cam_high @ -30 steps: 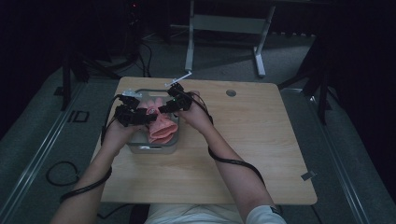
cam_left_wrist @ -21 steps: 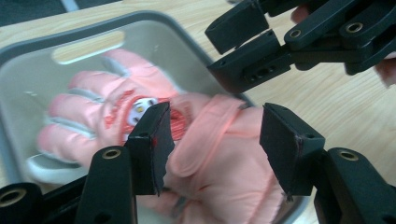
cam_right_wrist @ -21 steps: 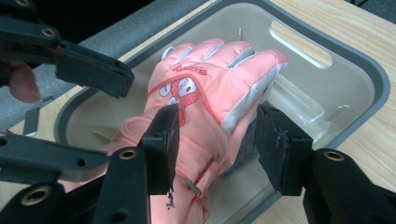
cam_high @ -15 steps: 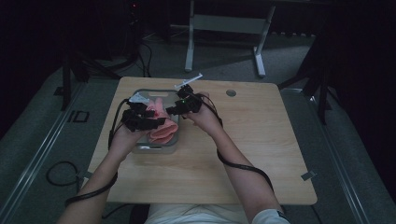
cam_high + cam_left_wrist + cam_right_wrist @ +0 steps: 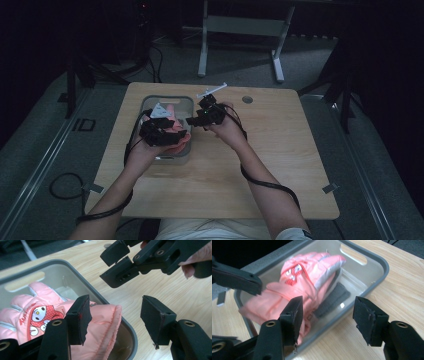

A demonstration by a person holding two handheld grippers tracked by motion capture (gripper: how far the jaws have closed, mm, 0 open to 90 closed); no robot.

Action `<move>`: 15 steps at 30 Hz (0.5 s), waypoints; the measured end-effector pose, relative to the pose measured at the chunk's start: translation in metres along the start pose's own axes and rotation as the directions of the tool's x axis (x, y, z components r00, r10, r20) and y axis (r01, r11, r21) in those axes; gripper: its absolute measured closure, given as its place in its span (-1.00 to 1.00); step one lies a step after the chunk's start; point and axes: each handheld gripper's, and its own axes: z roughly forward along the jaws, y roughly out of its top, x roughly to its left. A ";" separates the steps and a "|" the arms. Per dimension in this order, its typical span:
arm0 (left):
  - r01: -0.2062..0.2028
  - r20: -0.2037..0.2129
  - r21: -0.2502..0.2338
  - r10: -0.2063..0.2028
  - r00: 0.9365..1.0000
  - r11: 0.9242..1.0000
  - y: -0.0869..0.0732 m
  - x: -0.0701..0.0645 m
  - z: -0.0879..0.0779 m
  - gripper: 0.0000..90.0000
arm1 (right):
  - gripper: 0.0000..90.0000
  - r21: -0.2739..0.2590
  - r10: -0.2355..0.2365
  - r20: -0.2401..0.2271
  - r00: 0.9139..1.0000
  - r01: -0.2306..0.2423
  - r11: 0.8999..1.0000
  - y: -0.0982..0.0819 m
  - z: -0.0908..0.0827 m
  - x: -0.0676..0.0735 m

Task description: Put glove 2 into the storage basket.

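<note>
Pink padded kids' glove (image 5: 105,322) with cartoon patch sits in clear grey-rimmed plastic bin (image 5: 186,102), cuff draped over rim, fingers partly hidden behind left gripper (image 5: 161,131). Since a second ago both hands drifted right. Left jaws part-open, empty. Right gripper (image 5: 202,115) over bare wooden table (image 5: 280,150), jaws just opening, nothing between.

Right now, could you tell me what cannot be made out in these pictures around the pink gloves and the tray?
- The pink gloves: how many, unclear; they lie bunched, and the left gripper covers them in the high view.
- The grey item in the tray: half under the gloves, blurred; what it is stays unclear.
- The glove's lettering: too small to read.
- The tray's near end: cut off by the jaws.
</note>
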 end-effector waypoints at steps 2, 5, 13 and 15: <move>0.019 0.039 -0.011 -0.019 0.999 1.000 0.000 -0.003 0.000 -0.12 | -0.13 0.007 0.011 -0.006 1.000 -0.011 1.000 -0.005 0.000 -0.002; -0.003 0.054 -0.001 0.003 0.999 1.000 -0.001 -0.011 0.003 -0.17 | -0.20 -0.001 0.018 -0.003 1.000 -0.018 1.000 -0.011 -0.002 -0.004; -0.026 0.126 0.019 0.024 0.992 0.999 -0.003 -0.022 0.014 -0.44 | -0.36 -0.002 0.016 0.007 1.000 -0.016 1.000 -0.019 -0.007 -0.009; -0.036 0.141 0.020 0.033 0.990 0.999 -0.004 -0.025 0.015 -0.57 | -0.44 -0.009 0.013 0.001 1.000 -0.013 1.000 -0.022 -0.008 -0.010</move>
